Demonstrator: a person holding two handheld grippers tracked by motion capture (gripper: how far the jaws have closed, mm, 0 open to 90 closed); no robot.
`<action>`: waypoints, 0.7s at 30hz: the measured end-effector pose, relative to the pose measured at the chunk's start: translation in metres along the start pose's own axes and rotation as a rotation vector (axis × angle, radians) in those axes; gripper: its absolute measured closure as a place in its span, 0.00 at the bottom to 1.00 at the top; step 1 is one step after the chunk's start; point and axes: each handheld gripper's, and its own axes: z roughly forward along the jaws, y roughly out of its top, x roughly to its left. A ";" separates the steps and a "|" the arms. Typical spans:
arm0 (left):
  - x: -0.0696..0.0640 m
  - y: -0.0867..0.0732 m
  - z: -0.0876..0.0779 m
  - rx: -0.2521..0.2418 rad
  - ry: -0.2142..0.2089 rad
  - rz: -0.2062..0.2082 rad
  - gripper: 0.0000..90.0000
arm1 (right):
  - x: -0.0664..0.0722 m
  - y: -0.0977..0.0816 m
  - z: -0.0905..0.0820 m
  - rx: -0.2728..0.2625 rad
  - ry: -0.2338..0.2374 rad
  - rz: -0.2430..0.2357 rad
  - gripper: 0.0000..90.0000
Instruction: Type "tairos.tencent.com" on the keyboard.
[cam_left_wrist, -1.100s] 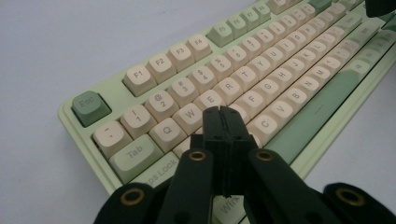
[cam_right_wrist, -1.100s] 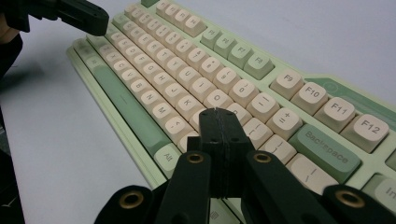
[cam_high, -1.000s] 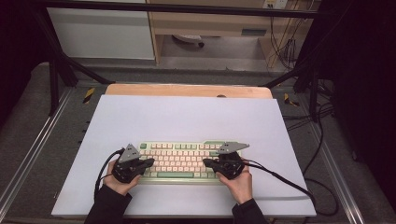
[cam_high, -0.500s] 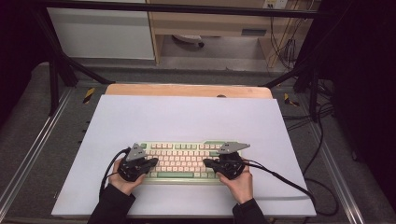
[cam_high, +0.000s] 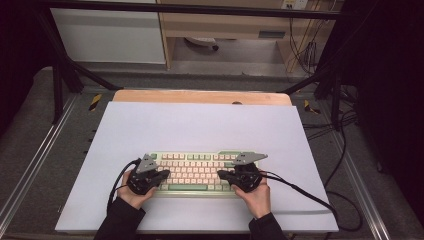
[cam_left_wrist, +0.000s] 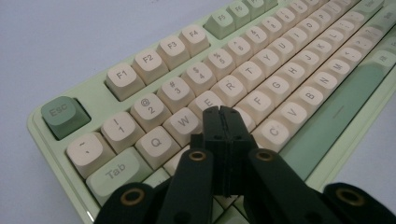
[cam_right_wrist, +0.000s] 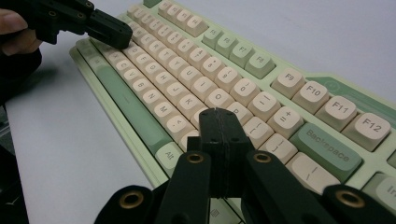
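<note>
Keyboard (cam_high: 197, 172) at near edge of tabletop (cam_high: 200, 125). Left gripper (cam_left_wrist: 221, 112) and right gripper (cam_right_wrist: 218, 114), jaws pressed together and empty, poised over keys; apparently typing, next calling for a precise downward press.

White mat (cam_high: 200, 125) on wooden table (cam_high: 200, 96); black cables (cam_high: 345, 150) on grey floor at right

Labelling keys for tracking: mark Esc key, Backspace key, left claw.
Esc key (cam_left_wrist: 63, 115), left gripper view, keycap top.
Backspace key (cam_right_wrist: 325, 149), right gripper view, keycap top.
left claw (cam_left_wrist: 220, 111), left gripper view, shut tips.
</note>
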 end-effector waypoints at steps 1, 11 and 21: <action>0.000 0.000 0.000 0.000 0.000 0.000 1.00 | 0.000 0.000 0.000 0.000 -0.001 -0.001 1.00; 0.000 0.000 -0.007 -0.014 -0.010 0.003 1.00 | 0.000 0.000 0.000 0.002 0.001 -0.001 1.00; 0.005 -0.002 -0.019 -0.030 -0.009 -0.008 1.00 | 0.001 0.000 0.001 -0.002 0.005 0.004 1.00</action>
